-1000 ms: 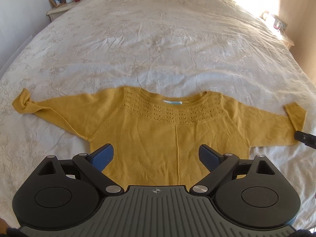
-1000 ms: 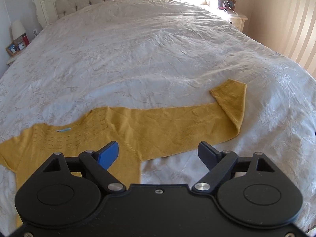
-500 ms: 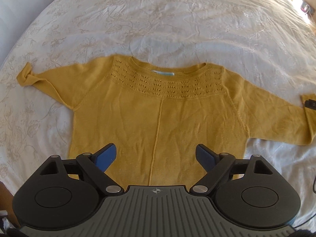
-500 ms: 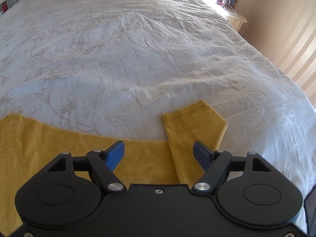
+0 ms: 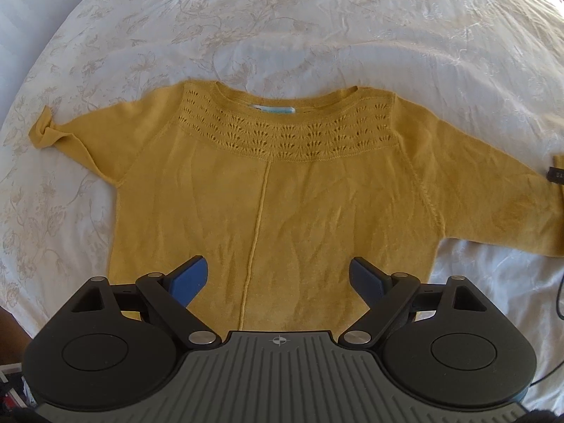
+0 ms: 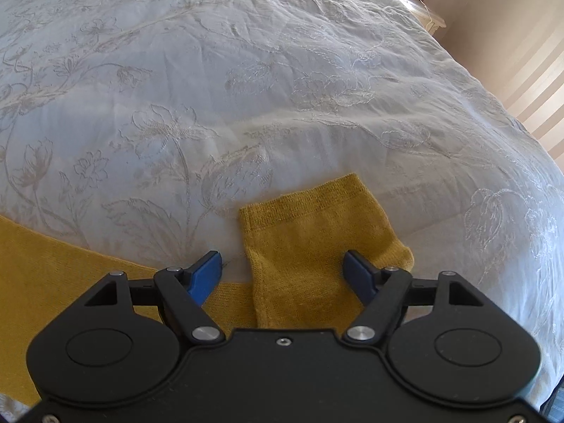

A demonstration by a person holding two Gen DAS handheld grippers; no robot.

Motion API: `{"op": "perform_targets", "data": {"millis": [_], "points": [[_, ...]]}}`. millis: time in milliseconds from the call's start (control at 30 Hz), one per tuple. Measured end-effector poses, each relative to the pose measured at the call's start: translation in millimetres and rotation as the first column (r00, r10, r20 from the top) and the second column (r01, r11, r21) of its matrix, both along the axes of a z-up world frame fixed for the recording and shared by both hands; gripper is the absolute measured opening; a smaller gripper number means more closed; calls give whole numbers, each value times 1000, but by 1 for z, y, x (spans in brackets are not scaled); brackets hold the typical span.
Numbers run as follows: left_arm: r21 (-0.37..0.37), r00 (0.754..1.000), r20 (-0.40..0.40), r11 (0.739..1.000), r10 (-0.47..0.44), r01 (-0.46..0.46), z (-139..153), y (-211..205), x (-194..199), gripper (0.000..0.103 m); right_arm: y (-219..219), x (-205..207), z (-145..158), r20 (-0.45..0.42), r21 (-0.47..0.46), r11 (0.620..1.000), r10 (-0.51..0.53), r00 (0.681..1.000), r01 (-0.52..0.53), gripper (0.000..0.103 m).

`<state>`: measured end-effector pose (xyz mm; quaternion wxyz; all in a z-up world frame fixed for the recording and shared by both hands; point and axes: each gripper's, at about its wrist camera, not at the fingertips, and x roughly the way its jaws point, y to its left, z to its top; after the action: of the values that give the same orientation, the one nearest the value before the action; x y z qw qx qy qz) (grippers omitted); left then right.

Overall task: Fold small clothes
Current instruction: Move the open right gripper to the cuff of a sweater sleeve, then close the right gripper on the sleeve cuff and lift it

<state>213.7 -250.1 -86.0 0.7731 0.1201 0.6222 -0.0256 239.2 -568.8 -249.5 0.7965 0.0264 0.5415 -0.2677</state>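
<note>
Mustard knit sweater lies flat on the bed, both grippers now close over it.

Nearest, the right gripper [image 6: 282, 269] has dropped onto the turned-back cuff [image 6: 317, 232], its jaws closing around it, not yet pinching. The left gripper [image 5: 278, 276] has come in over the sweater [image 5: 282, 190] hem, jaws wide, empty. Beyond, the embroidered white bedspread [image 5: 282, 35]. A sleeve fold looks imminent.

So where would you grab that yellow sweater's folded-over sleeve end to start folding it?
Probably at the cuff of the mustard sweater, coming from above. That sleeve end is doubled back on itself and lies flat on the bedspread, so its free edge is easiest to pinch. The right hand-held gripper already straddles it, its jaws closing but not yet touching.
</note>
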Motion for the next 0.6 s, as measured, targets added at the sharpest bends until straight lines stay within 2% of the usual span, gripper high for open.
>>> {"op": "perform_targets", "data": {"millis": [100, 167, 200, 233, 333, 400, 600], "points": [[6, 1000, -6, 1000, -14, 14, -2, -5, 0, 88, -2, -3, 1, -11, -40, 999, 16, 1000, -16, 54], [4, 1000, -11, 1000, -20, 20, -2, -7, -1, 88, -10, -8, 7, 15, -5, 1000, 1, 1000, -1, 39], [-1, 1000, -15, 1000, -22, 22, -2, -8, 0, 88, -16, -11, 11, 35, 29, 999, -16, 999, 15, 19], [-5, 1000, -20, 1000, -24, 23, -1, -8, 0, 88, -21, -15, 15, 50, 58, 998, -36, 998, 33, 13], [-22, 999, -30, 999, -24, 23, 1, -8, -1, 88, -32, -26, 29, 105, 131, 989, -78, 991, 64, 11], [-31, 999, -33, 999, -21, 20, 1, -5, -2, 88, -34, -33, 38, 126, 142, 987, -87, 988, 69, 7], [-44, 999, -36, 999, -9, 8, 4, 7, -6, 88, -33, -46, 69, 208, 191, 980, -102, 973, 62, 6]]}}
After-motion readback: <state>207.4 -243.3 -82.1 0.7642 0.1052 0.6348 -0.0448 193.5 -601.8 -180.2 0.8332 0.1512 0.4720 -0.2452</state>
